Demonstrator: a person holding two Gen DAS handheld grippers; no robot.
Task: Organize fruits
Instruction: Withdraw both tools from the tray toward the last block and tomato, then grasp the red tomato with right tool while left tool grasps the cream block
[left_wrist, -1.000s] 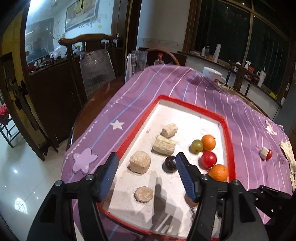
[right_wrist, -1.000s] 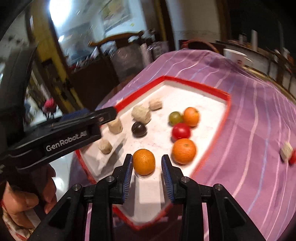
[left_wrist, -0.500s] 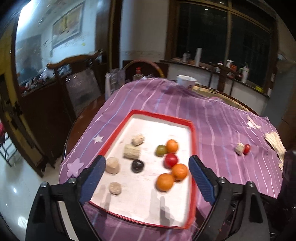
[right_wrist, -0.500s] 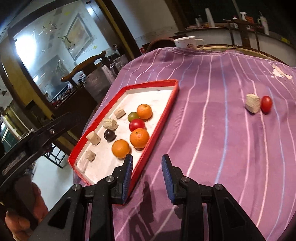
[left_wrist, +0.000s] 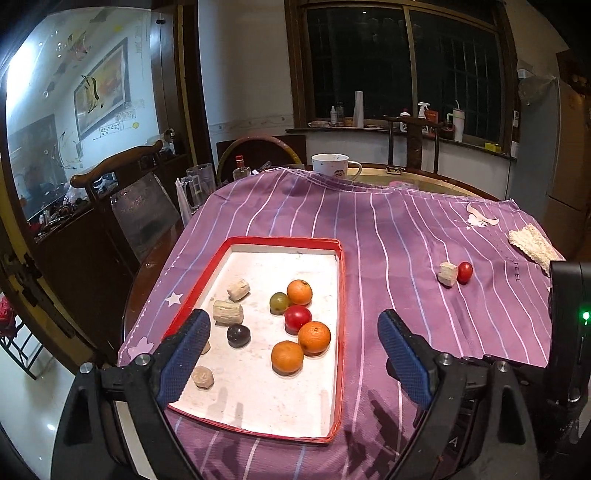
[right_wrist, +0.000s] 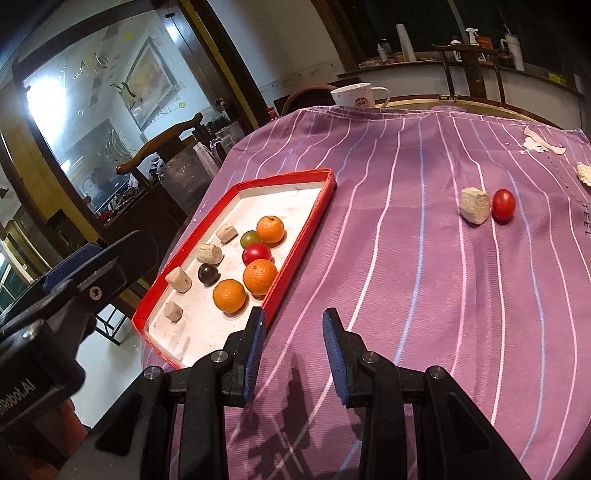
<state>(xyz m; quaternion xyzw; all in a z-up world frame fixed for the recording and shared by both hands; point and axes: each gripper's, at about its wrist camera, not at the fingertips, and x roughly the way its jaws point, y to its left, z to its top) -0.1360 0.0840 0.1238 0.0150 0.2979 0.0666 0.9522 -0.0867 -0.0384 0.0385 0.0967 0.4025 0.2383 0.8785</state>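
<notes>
Both your grippers are empty: left gripper spread wide over the red-rimmed white tray, right gripper parted above striped purple cloth.

Black hand-held grippers, blue pads

The left hand-held gripper and right hand-held gripper share black frames, silver screws and textured blue pads.
</notes>
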